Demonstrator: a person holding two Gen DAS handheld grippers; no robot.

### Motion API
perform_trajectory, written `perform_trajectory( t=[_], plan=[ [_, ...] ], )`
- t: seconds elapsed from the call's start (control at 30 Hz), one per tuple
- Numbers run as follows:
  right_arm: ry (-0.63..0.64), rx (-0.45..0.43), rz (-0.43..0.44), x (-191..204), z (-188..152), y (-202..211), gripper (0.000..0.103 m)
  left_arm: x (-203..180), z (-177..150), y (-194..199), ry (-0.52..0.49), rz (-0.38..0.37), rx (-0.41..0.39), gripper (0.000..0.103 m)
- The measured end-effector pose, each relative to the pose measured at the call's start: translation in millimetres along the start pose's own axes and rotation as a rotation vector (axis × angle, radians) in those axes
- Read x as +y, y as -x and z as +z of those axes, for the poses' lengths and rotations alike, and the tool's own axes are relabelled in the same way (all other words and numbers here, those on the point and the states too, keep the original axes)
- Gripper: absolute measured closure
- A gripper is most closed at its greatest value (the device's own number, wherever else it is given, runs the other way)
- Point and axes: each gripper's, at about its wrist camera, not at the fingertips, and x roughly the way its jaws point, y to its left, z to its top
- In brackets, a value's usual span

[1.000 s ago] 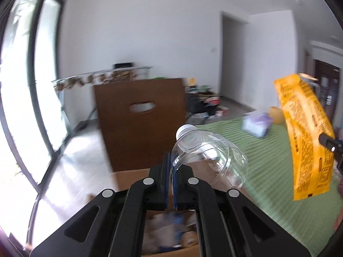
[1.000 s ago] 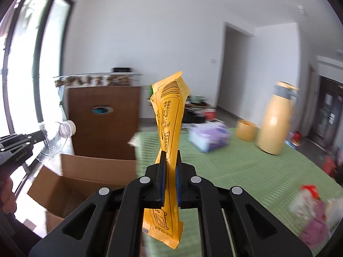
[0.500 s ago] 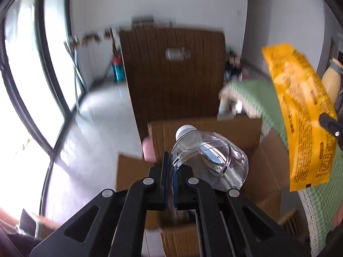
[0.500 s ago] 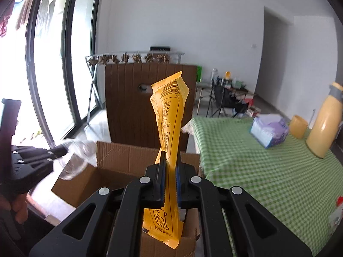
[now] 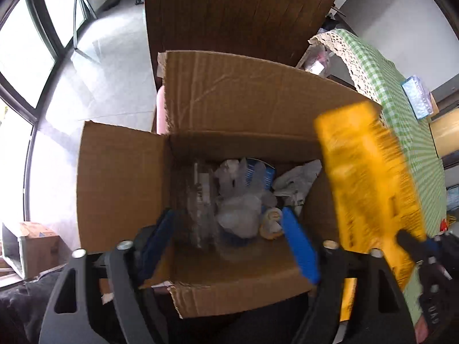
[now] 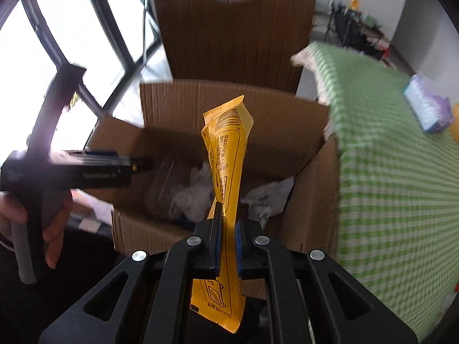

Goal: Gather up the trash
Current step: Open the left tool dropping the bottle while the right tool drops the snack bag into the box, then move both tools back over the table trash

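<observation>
Your left gripper hangs over the open brown cardboard box, its jaws opening with nothing gripped between them. A crushed clear plastic bottle lies blurred among the crumpled white paper and wrappers inside the box, so that piece looks delivered.

Your right gripper has its jaws pressed together on the long yellow printed wrapper, which stands above the box's near-right corner and is not yet dropped. Releasing it is the step left here.

To the right of the box, the table under the green checked cloth carries a pale blue-and-purple tissue pack; whether more trash waits there you cannot tell.

Behind the box stands a dark brown slatted panel. The box's raised back flap and your left gripper crowd the opening, so mind them as you let go.
</observation>
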Motion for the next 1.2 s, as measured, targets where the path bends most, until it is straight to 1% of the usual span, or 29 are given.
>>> perform_trajectory(
  t=[0.03,0.07,0.13,0.23,0.27,0.3,0.4,0.43,0.5,0.53,0.57,0.6,0.63,0.67,0.7,0.73,0.87,0.9,0.93,1.03,1.07,1.1,1.13,1.2],
  plan=[
    [0.004,0.023,0.007,-0.4,-1.1,-6.7,0.096,-0.5,4.0,2.7,0.009,-0.001,-0.005,0.018],
    [0.008,0.045,0.006,0.8,-0.9,-13.2,0.096,3.5,4.3,3.9,0.022,-0.003,-0.009,0.017],
    [0.035,0.088,-0.02,5.4,2.7,-27.8,0.096,10.8,5.8,3.1,0.044,-0.008,-0.006,0.016],
    [0.061,0.114,-0.099,7.5,15.2,-47.2,0.095,21.6,6.1,-3.7,0.085,-0.02,0.0,0.016],
    [0.073,0.115,-0.122,8.9,19.6,-51.5,0.093,24.1,5.7,-3.4,0.094,-0.022,0.0,0.016],
    [0.102,0.087,-0.157,12.1,24.7,-53.5,0.093,25.2,4.9,-2.7,0.1,-0.024,-0.004,0.016],
    [0.244,-0.002,-0.202,31.1,29.6,-55.1,0.093,27.8,1.5,2.0,0.092,-0.026,-0.016,0.016],
    [0.306,-0.028,-0.214,40.6,27.6,-55.2,0.093,26.1,1.3,1.3,0.088,-0.022,-0.021,0.016],
    [0.381,-0.074,-0.21,52.4,23.7,-56.7,0.092,26.5,0.4,3.7,0.083,-0.015,-0.033,0.016],
    [0.415,-0.09,-0.198,57.8,20.8,-58.5,0.091,27.0,0.5,4.0,0.082,-0.011,-0.036,0.016],
    [0.432,-0.082,-0.193,59.8,20.8,-59.9,0.081,27.7,0.7,4.4,0.084,-0.009,-0.036,0.016],
    [0.438,-0.049,-0.214,61.5,19.4,-65.7,0.071,28.4,1.0,4.3,0.086,-0.009,-0.035,0.016],
    [0.426,-0.034,-0.249,59.4,21.1,-69.3,0.042,28.5,1.2,3.9,0.087,-0.011,-0.032,0.016],
    [0.411,-0.036,-0.273,57.5,21.2,-69.1,0.028,28.7,1.2,3.7,0.087,-0.012,-0.031,0.016],
    [0.389,-0.054,-0.266,54.5,21.4,-65.4,0.028,28.6,1.1,3.4,0.086,-0.012,-0.032,0.016],
    [0.375,-0.053,-0.249,52.3,22.7,-64.0,0.028,28.1,0.9,2.9,0.085,-0.01,-0.033,0.016],
    [0.285,-0.014,-0.191,38.8,25.1,-57.8,0.028,24.6,-0.3,-1.7,0.079,-0.007,-0.018,0.016],
    [0.256,0.003,-0.166,35.4,25.8,-56.8,0.028,23.4,-0.9,-2.0,0.078,-0.01,-0.014,0.016],
    [0.231,0.026,-0.137,32.4,26.0,-58.4,0.028,20.9,-1.9,-1.7,0.072,-0.009,-0.013,0.016],
    [0.121,0.17,0.016,20.3,22.6,-67.9,0.028,14.2,-4.2,0.2,0.035,0.004,-0.003,0.016],
    [0.075,0.203,0.052,15.8,20.9,-69.5,0.028,12.7,-5.0,0.4,0.023,0.016,0.004,0.016],
    [0.018,0.227,0.064,9.1,18.8,-70.6,0.028,11.1,-5.9,0.4,0.012,0.031,0.018,0.016],
    [-0.012,0.234,0.046,4.1,17.8,-70.5,0.028,11.7,-6.8,0.8,0.009,0.032,0.025,0.016],
    [-0.084,0.249,-0.034,-4.9,15.5,-65.7,0.027,12.4,-10.1,5.0,0.018,0.027,0.016,0.016]
  ],
)
